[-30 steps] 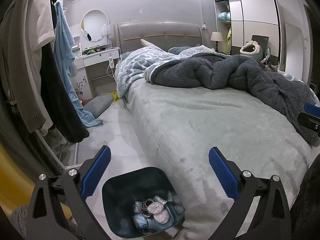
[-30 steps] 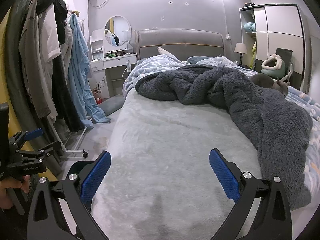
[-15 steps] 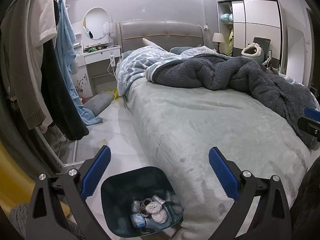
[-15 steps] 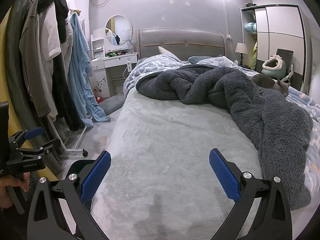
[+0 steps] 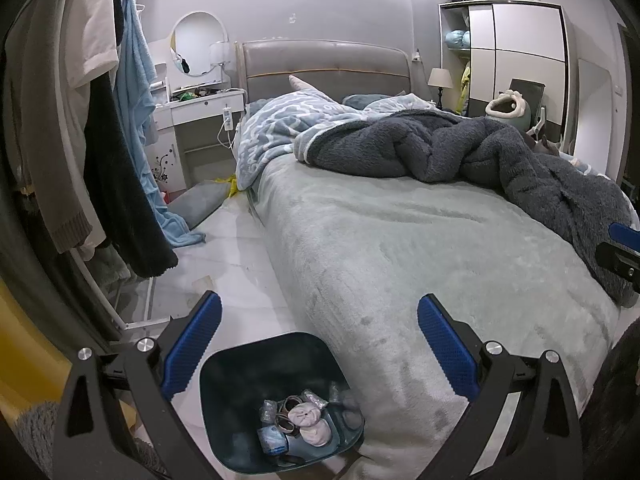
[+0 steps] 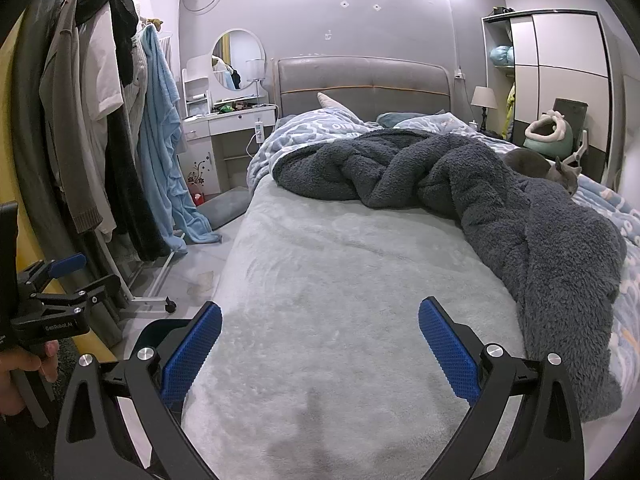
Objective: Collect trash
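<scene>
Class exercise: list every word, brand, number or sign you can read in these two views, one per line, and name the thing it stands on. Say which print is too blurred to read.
"GenRobot.AI": white print on the black body of the left gripper, seen in the right wrist view; small, so the spelling is not certain.
White pattern on the blue patterned blanket: looks like letters, too distorted to read.
Wrappers in the trash bin: any print is too blurred to read.

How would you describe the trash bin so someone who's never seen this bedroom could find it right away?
Start at the bed with the pale green fleece cover and go to its near foot corner. On the floor against that corner stands the trash bin, a dark teal open-topped bin. It is the only container there, and wrappers and crumpled tissues lie in its bottom.
</scene>
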Tool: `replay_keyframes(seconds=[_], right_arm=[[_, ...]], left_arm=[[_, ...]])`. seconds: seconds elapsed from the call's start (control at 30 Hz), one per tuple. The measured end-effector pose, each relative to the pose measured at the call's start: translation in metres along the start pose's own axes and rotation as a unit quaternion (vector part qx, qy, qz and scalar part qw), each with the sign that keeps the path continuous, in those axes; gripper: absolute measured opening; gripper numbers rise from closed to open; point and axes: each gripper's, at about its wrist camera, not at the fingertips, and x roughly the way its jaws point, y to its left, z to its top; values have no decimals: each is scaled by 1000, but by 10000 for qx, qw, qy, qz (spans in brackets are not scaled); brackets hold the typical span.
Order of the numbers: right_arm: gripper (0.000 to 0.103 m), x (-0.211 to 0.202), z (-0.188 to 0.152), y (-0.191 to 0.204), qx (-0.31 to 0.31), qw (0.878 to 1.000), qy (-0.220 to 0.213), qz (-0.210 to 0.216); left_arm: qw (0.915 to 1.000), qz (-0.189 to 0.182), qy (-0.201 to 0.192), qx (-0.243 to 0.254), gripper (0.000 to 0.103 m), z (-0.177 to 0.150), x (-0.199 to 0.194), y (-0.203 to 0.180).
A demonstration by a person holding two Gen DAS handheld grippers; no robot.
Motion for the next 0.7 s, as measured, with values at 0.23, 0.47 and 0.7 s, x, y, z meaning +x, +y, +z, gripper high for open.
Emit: replay_keyframes(seconds=[0.23,0.47,0.7], right_arm=[[100,0,0,0,2,10000,-3,-1],[100,0,0,0,1,10000,0,-1],[100,0,0,1,-1,10000,1,-3]], left_arm=[[10000,2,4,-16,100,0,0,-1],[10000,-4,5,-17,100,1,0,1],[10000,-8,9,-31,100,1,0,2]])
